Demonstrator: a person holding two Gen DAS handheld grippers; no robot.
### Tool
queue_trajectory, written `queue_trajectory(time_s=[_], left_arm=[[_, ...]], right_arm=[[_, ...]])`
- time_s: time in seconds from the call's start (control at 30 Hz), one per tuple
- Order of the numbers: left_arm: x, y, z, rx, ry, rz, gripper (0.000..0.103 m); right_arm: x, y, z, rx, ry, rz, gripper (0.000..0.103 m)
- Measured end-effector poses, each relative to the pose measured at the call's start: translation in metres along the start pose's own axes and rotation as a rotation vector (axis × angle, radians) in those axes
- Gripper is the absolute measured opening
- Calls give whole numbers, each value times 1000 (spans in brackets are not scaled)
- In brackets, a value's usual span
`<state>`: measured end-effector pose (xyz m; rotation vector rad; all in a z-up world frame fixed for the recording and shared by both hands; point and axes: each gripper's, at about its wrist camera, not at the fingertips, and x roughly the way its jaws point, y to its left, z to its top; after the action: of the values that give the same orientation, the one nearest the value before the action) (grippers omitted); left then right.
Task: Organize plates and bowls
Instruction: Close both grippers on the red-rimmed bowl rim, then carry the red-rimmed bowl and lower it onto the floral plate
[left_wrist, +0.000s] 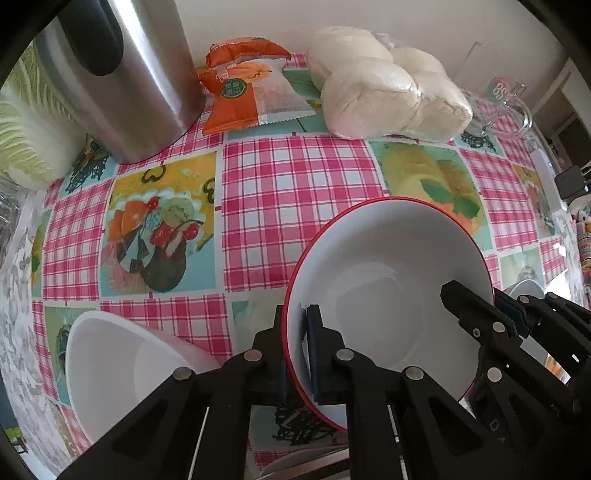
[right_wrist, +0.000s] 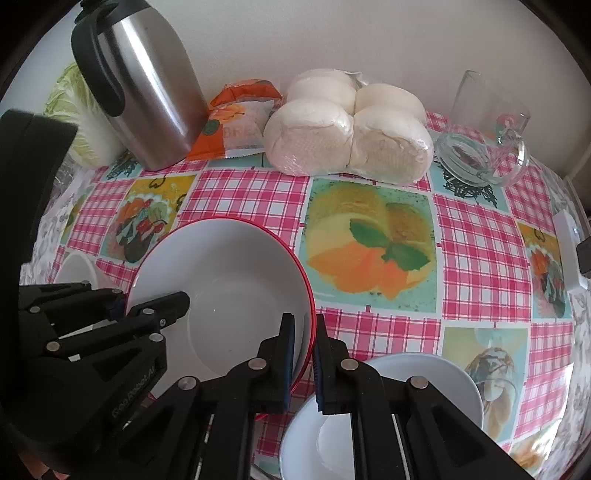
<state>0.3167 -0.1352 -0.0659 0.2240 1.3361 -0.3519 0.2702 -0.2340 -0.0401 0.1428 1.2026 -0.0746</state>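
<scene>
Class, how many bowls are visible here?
3: red-rimmed bowl gripped by left gripper and right gripper; white bowl to its left; pale bowl below right gripper. Others may be hidden.

Three bowls (right_wrist: 229, 280) (left_wrist: 107, 365) (right_wrist: 388, 402) — one red-rimmed, two plain white; one flask (right_wrist: 147, 92), one snack bag (right_wrist: 236, 125), one bun pack (right_wrist: 347, 125), one mug (right_wrist: 484, 136), one cabbage (left_wrist: 29, 129).

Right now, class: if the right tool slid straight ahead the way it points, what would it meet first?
The right tool already grips the red-rimmed bowl. Straight ahead lies open tablecloth, then probably the bagged buns, though depth is unclear.
</scene>
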Motion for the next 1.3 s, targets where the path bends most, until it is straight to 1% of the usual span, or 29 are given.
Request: queue_trajectory(time_s=[0.2,0.4,0.57,0.67,0.77,0.93,1.0,1.17,1.3], left_arm=[[-16,5,3,-13,-48,-15,9],[-53,0,4,-1,-97,-4,9],[-87,2,-8,-31,-136,-22,9],[-93,3,-18,-38,-146,-30,9],[-108,0,-33,-46,-152,-47,9],[-118,-6,-65,-66,-152,-58,9],[-117,-5,-79,-79,-152,-63,9],[-102,-5,-115,-123,-104,-96,9],[-97,-1,-134,-158,-83,-119,9]], right_arm=[[-10,-5,0,19,-23,3,9],[-35,-7,5,30,-64,9,9],[-63,0,1,16,-83,3,9],[-81,7,-5,-6,-89,-10,9],[-96,8,-14,2,-92,-9,9],[-113,11,-37,10,-89,5,9],[-118,14,-48,6,-83,6,9],[-118,18,-79,22,-39,4,9],[-116,18,-98,39,-20,18,9]])
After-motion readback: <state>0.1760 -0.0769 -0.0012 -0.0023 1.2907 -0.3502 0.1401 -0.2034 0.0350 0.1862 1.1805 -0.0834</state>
